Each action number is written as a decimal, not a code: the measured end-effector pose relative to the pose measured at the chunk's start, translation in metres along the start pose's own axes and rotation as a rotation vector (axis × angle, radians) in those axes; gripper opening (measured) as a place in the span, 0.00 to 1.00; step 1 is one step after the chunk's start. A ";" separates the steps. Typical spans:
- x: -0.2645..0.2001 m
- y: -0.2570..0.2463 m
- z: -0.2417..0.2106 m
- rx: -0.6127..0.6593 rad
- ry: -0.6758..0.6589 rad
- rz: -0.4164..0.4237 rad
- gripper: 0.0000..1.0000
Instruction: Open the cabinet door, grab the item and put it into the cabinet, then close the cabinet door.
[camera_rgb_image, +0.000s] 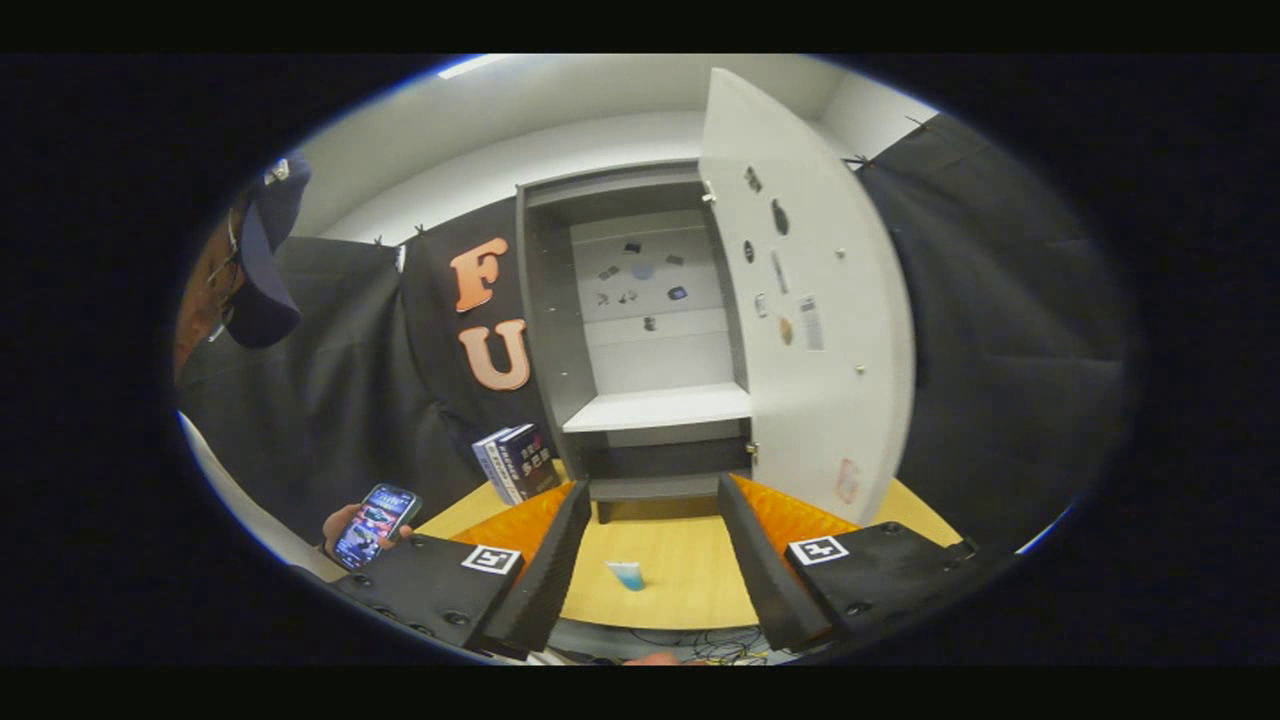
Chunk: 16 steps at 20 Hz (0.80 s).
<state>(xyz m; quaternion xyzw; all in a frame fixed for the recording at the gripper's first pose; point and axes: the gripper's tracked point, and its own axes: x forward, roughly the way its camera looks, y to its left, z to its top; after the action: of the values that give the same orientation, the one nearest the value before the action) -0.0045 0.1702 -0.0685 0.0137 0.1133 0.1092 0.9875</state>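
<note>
Between the two spread fingers of my tongs (650, 560), on the pale wood-grain desk (690, 590), stood the item (627, 574): a small tube-like thing, white at the top and light blue lower down, upright as far as I could tell. It touched neither finger; the tongs were released and gripped nothing, their inner faces ribbed and matte.

At twelve o'clock from the item, beyond the fingertips, rose the cabinet (640, 330), a tall grey box of smooth laminate with square edges. Its door (810, 300) already hung wide open at about one o'clock, a flat off-white panel dotted with small stickers and a few screw heads. Inside, a light shelf (660, 408) crossed the cabinet partway up, and the pale back wall above it carried several little dark stickers too small for me to make out. The compartment under the shelf looked dark.

At ten o'clock from the item, a few books (517, 462) with dark glossy covers leaned against the cabinet's side. Further round at nine o'clock, a person's hand (345, 525) held a phone (375, 524) with a lit screen. Black cloth draped in soft folds behind everything.
</note>
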 end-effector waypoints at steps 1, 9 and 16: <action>0.017 0.004 -0.008 -0.005 0.005 0.005 0.80; 0.150 0.021 -0.125 -0.015 0.183 0.002 0.83; 0.214 0.015 -0.232 -0.001 0.335 -0.039 0.83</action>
<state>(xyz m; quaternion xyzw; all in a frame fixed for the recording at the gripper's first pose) 0.1432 0.2319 -0.3406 -0.0074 0.2766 0.0906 0.9567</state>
